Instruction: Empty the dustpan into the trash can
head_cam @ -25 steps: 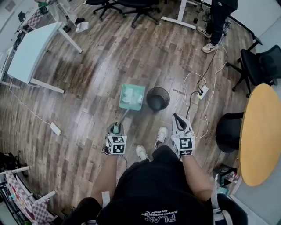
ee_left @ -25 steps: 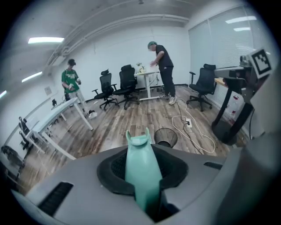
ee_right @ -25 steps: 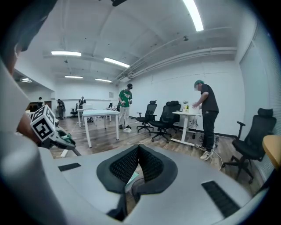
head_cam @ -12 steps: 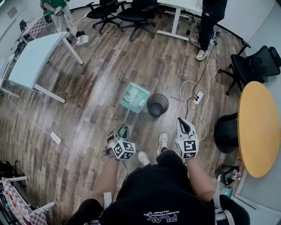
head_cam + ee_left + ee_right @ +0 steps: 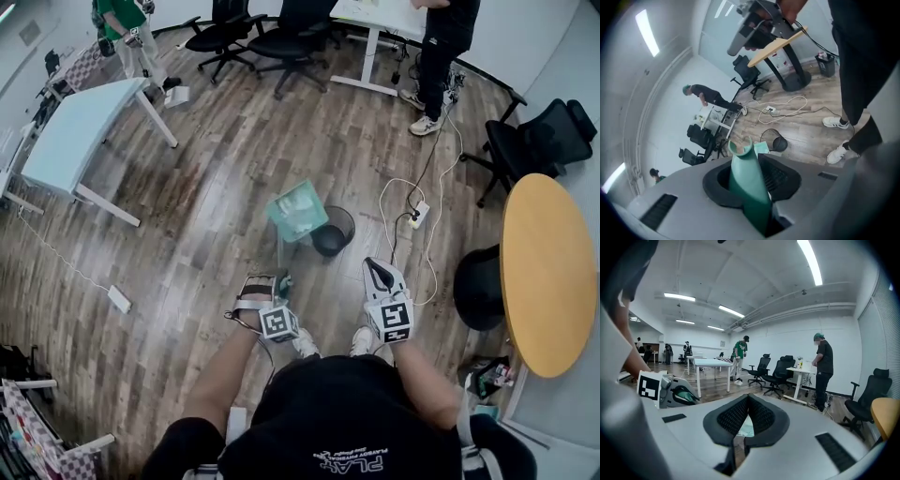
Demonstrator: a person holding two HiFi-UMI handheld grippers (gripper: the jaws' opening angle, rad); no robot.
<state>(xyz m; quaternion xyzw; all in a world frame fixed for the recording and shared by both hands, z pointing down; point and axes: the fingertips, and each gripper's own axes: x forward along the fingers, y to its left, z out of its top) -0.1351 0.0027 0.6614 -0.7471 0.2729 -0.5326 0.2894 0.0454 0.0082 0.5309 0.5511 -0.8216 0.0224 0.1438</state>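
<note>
Over the middle of the floor, my left gripper [image 5: 272, 284] jaws are clenching the dustpan [image 5: 298, 210] by its handle [image 5: 747, 183]. The handle is running straight ahead, and the pan is tilting over the trash can [image 5: 335, 232] at its left rim. My right gripper [image 5: 374, 268] is hanging alongside, jaws together and empty.

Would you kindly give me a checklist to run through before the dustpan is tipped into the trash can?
1. Grip: the left gripper is shut on the dustpan handle, though its jaws have just opened slightly: ok.
2. Load: pale scraps show in the dustpan: ok.
3. Aim: seen from above, the dustpan overlaps only the left edge of the trash can, not its opening: not ok.
4. Trash can upright, mouth uncovered: ok.
5. Right gripper shut, empty, apart from the can: ok.
6. Power strip lies right of the can, not touching it: ok.
</note>
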